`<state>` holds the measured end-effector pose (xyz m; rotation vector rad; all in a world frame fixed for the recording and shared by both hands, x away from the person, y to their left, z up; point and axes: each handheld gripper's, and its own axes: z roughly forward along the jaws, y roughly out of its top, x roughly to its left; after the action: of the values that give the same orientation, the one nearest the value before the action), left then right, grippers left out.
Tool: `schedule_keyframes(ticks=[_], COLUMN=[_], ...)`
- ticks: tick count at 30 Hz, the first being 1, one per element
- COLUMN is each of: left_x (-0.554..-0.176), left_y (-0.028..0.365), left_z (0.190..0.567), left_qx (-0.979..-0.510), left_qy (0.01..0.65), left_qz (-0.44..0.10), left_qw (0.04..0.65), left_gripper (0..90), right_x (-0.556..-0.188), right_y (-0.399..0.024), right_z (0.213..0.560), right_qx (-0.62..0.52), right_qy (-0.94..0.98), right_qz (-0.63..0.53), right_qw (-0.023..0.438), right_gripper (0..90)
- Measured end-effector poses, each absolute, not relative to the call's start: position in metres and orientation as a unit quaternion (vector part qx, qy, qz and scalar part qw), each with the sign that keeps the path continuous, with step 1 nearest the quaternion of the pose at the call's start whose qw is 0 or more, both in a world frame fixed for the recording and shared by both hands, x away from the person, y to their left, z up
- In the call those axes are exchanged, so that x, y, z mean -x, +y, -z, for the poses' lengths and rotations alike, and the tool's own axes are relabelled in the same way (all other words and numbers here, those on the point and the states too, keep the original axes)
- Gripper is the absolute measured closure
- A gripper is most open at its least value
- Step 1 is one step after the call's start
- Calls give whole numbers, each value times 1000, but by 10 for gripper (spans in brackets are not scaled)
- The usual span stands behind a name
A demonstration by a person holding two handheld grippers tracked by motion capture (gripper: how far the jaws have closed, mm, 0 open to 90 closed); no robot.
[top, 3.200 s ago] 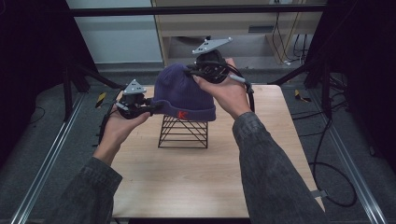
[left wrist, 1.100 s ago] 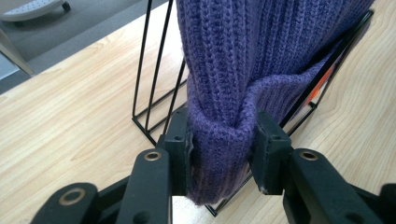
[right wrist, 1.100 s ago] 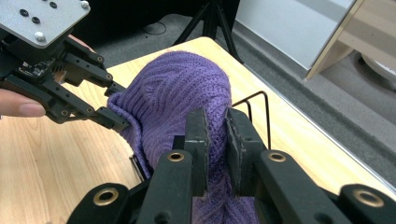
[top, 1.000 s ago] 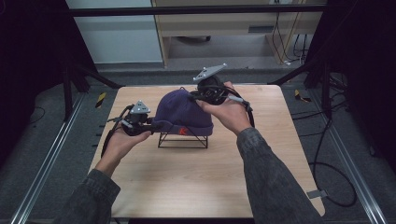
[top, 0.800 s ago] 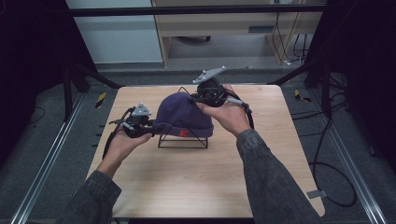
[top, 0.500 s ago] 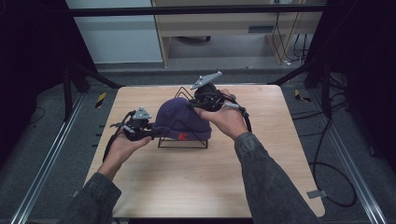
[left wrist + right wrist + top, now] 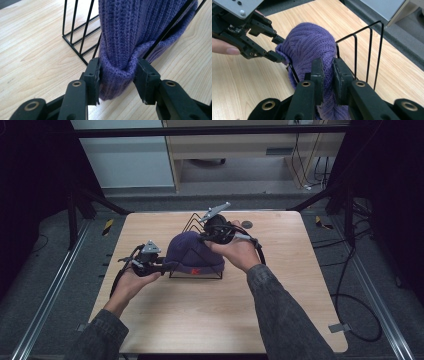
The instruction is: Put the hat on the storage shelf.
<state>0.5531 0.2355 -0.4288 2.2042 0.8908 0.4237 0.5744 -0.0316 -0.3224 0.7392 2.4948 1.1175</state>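
A purple knitted hat [image 7: 192, 252] with a small red mark lies over a black wire rack [image 7: 196, 221] in the middle of the wooden table. My left gripper [image 7: 170, 265] pinches a bunched fold of the hat's rim [image 7: 117, 72] close to the tabletop; its jaws have just been opening a little, and the fabric still fills the gap and touches both pads. My right gripper [image 7: 205, 236] is shut on a thin fold of the hat's far side [image 7: 327, 72]. From there the hat [image 7: 312, 42], the rack wires [image 7: 369, 50] and my left gripper [image 7: 278, 47] also show.
A small dark round disc [image 7: 247, 224] lies on the table [image 7: 210, 320] behind the right hand. Rack wires [image 7: 80, 37] stand just left of the held rim. Metal rails and cables run along the floor on both sides of the table.
Both hands have sunk, bringing the hat down lower over the wire rack. The rack's top wires now stick up behind the hat. The left jaws stand slightly wider.
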Motion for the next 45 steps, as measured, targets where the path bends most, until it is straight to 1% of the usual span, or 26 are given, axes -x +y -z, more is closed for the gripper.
schedule_keyframes(ticks=[5,11,14,22,29,31,33,36,39,43,45], left_x=[-552,-550,-549,-540,-525,-522,-520,-516,-513,-511,-511], left_y=[236,238,239,242,245,245,247,250,253,255,259], left_z=[433,437,435,436,440,441,442,444,446,450,453], left_qx=[-854,-854,-853,-847,-835,-831,-826,-819,-816,-814,-810], left_qy=[346,352,352,361,381,387,397,411,422,432,440], left_qz=[-162,-159,-162,-166,-189,-185,-181,-179,-180,-184,-188], left_qw=[353,348,349,354,350,353,356,358,352,342,337], left_gripper=[623,604,600,594,507,484,444,393,323,196,154], right_x=[-574,-574,-572,-569,-565,-564,-563,-562,-561,-558,-556], right_y=[-30,-30,-32,-35,-43,-45,-46,-48,-50,-55,-60], right_z=[327,328,326,323,319,319,319,318,317,313,312], right_qx=[-258,-259,-258,-263,-270,-272,-273,-275,-281,-295,-301], right_qy=[873,874,874,871,865,865,864,864,860,850,844], right_qz=[-385,-383,-385,-389,-394,-394,-395,-394,-395,-403,-407], right_qw=[150,150,150,147,152,152,152,152,157,170,175], right_gripper=[795,759,756,677,637,624,604,558,488,344,287])
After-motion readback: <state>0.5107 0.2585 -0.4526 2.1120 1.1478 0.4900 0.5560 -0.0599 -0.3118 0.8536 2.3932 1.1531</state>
